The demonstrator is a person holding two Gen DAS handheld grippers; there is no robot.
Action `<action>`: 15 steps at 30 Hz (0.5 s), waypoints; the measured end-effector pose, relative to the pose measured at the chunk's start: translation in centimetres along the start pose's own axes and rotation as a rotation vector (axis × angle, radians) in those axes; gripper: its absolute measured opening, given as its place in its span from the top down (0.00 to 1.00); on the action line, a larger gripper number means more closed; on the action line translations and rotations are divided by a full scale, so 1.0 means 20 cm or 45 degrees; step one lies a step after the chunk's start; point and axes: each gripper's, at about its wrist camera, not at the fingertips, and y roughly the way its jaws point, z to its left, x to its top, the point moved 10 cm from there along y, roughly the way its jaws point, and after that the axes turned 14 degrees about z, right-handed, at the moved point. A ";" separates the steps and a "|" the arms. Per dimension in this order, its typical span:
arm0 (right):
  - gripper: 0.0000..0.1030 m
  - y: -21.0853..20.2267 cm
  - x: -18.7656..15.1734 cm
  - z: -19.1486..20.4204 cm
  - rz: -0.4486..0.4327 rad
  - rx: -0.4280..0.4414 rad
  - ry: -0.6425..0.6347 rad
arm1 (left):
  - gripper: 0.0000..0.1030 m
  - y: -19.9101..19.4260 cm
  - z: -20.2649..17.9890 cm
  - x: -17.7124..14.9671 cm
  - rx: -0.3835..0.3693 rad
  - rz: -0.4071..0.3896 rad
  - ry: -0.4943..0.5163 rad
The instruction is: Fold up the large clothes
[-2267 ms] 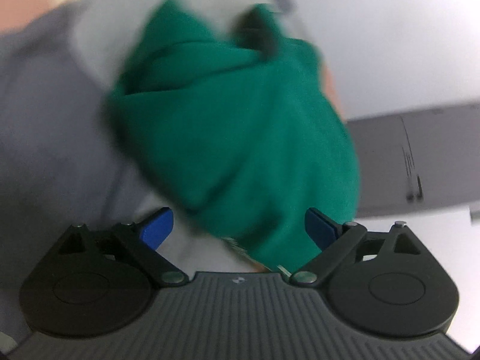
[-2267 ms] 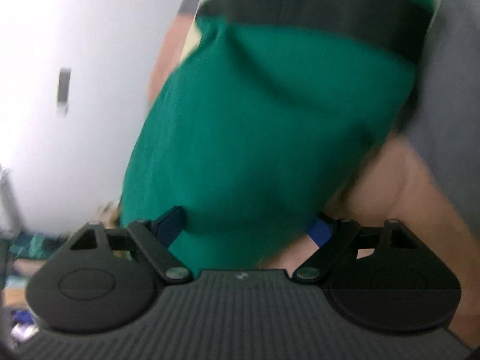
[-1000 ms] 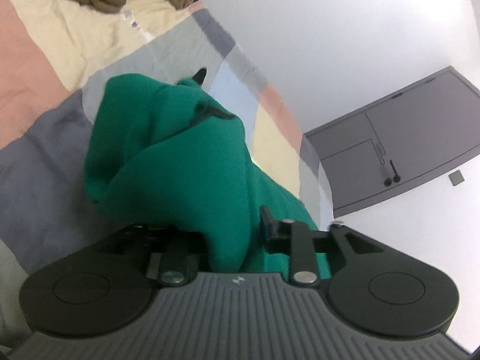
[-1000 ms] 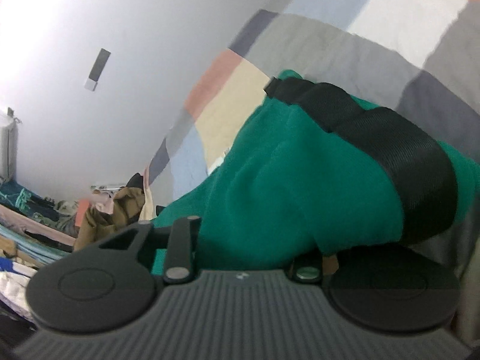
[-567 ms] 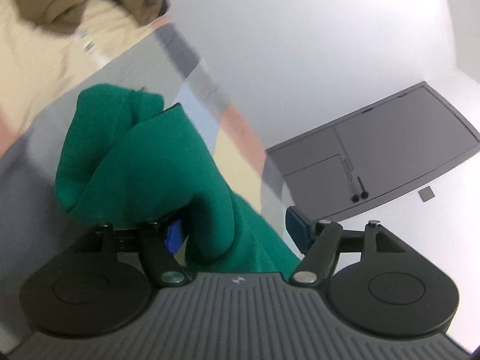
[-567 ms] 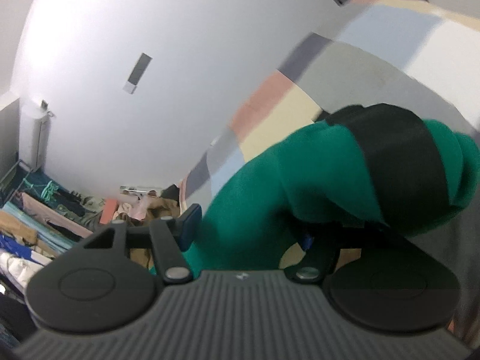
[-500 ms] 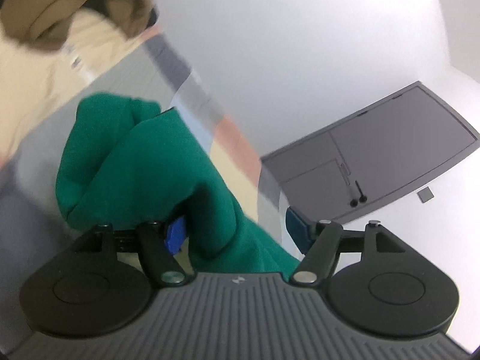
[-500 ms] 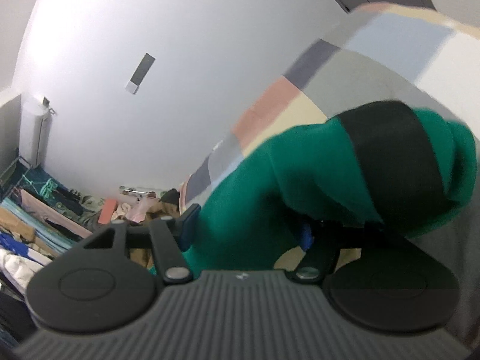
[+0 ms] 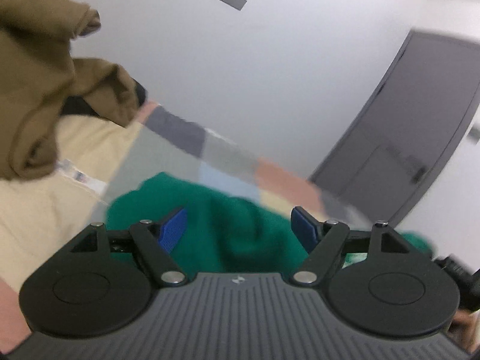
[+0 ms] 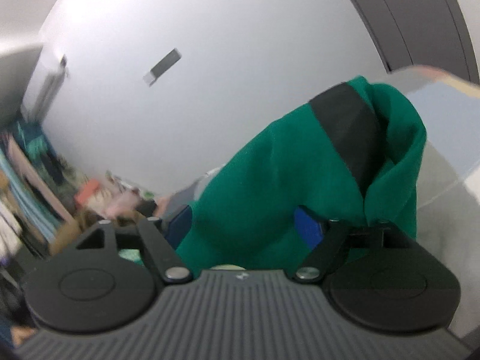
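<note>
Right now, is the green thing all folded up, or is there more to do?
Partly. The green garment with its black band lies bunched on the patchwork blanket, not flat. Both tools, left and right, are opening, not pinching it. Left: smoothing it, then probably the brown garment.

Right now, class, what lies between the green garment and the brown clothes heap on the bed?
In the left wrist view, bare patchwork bedcover separates the green garment from the brown clothes heap.
</note>
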 end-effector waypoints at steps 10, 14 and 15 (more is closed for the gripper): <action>0.25 0.30 -0.02 -0.09 0.083 -0.285 -0.270 | 0.20 0.42 0.06 0.00 0.110 0.077 0.167; 0.25 0.46 -0.04 -0.21 0.166 -0.344 -0.256 | 0.20 0.63 0.14 -0.04 0.143 0.127 0.177; 0.25 0.49 -0.04 -0.23 0.172 -0.351 -0.252 | 0.20 0.65 0.14 -0.05 0.148 0.125 0.190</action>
